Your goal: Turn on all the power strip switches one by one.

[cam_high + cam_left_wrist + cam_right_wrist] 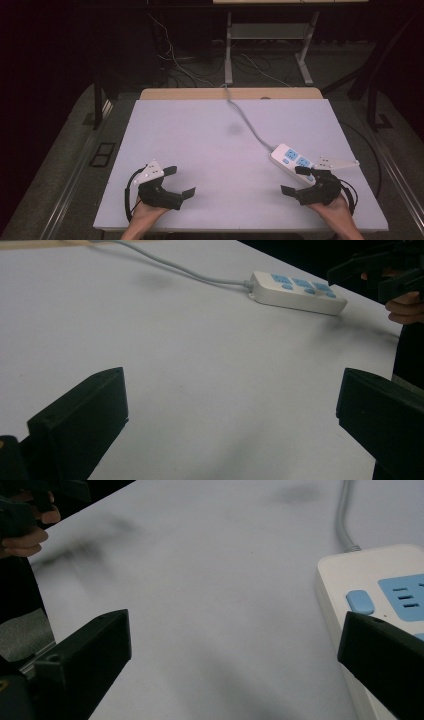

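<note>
White table (pixel 200 150): broad and bare, so the approach needed no detours.
Power strip (pixel 293 161): white with blue sockets, lay near the right edge, grey cord (pixel 247 122) trailing away.
Right gripper (pixel 299 181): jaws spread, one over the strip's end; best lowered squarely.
Left gripper (pixel 176 181): spread, holding nothing, well apart.

1 white power strip (pixel 292 160) with 1 grey cord (pixel 245 119), 2 black grippers: left gripper (pixel 181 181), right gripper (pixel 294 180), 1 white table (pixel 210 150), 2 hands.
</note>
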Tool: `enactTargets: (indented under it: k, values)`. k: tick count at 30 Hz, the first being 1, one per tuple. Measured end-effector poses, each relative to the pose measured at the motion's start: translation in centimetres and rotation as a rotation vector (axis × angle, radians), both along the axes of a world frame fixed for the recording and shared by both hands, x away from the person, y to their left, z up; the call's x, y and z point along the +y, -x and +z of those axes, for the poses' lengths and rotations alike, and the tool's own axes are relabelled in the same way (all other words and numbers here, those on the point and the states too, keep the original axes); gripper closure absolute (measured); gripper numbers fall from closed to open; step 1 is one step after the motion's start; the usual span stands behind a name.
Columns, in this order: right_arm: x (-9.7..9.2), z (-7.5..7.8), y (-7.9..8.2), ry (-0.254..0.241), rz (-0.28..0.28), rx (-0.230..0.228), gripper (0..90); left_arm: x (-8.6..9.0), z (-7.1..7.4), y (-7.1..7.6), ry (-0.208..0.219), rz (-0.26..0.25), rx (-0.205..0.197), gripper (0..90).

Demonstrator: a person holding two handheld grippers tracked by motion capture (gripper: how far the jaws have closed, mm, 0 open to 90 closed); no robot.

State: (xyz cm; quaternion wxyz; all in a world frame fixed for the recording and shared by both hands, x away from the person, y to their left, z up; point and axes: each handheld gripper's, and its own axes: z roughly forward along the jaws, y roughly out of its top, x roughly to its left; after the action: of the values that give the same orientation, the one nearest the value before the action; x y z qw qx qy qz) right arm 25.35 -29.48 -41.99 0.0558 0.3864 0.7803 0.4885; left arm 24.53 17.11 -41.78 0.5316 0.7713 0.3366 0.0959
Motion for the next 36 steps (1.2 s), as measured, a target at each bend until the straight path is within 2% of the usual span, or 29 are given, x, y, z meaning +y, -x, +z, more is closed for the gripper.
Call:
enactTargets:
  k: [16, 36]
  values:
    - [0.04, 0.01, -0.01, -0.002, 0.016, 0.010, 0.4, 0.01, -0.05, -0.01, 0.013, 0.003, 0.007, 0.0]
    - [0.10, 0.98, -0.25, 0.010, 0.044, 0.041, 0.5, 0.38, -0.15, -0.01, 0.015, 0.018, 0.012, 0.0]
